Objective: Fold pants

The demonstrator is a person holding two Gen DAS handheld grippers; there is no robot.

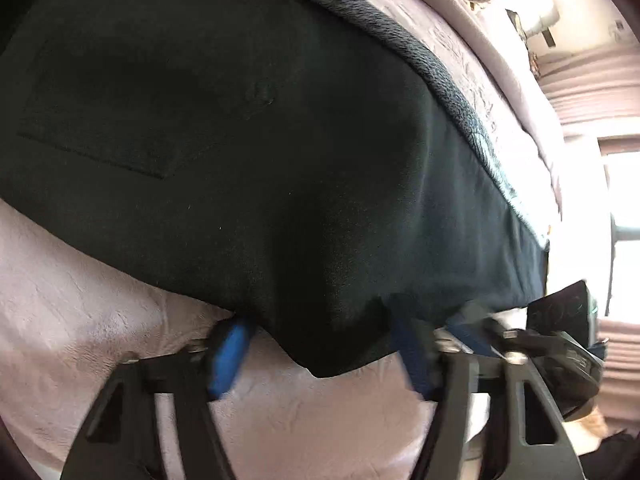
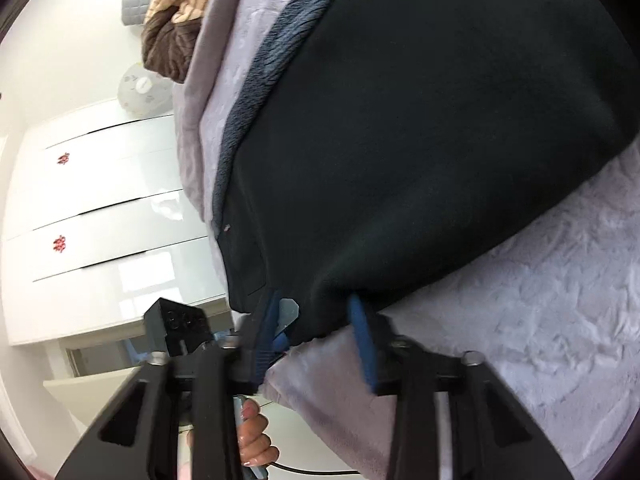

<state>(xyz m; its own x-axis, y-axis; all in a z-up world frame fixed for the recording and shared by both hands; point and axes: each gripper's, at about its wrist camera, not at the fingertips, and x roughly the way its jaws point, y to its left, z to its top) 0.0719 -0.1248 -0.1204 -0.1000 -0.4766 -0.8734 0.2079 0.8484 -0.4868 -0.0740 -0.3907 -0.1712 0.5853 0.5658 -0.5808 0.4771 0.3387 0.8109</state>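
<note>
Left gripper [image 1: 320,356]: we see its blue pads [image 1: 228,360] spread apart, straddling the near edge of the pants [image 1: 240,140].
Right gripper [image 2: 320,344]: tongs likewise apart, pants edge [image 2: 400,140] between them.
Pants: black, flat on our lilac bedspread [image 1: 80,320].
Hand [image 2: 254,440]: grips the other handle.
Farther: white drawers [image 2: 100,208]; we can't see inside.
</note>
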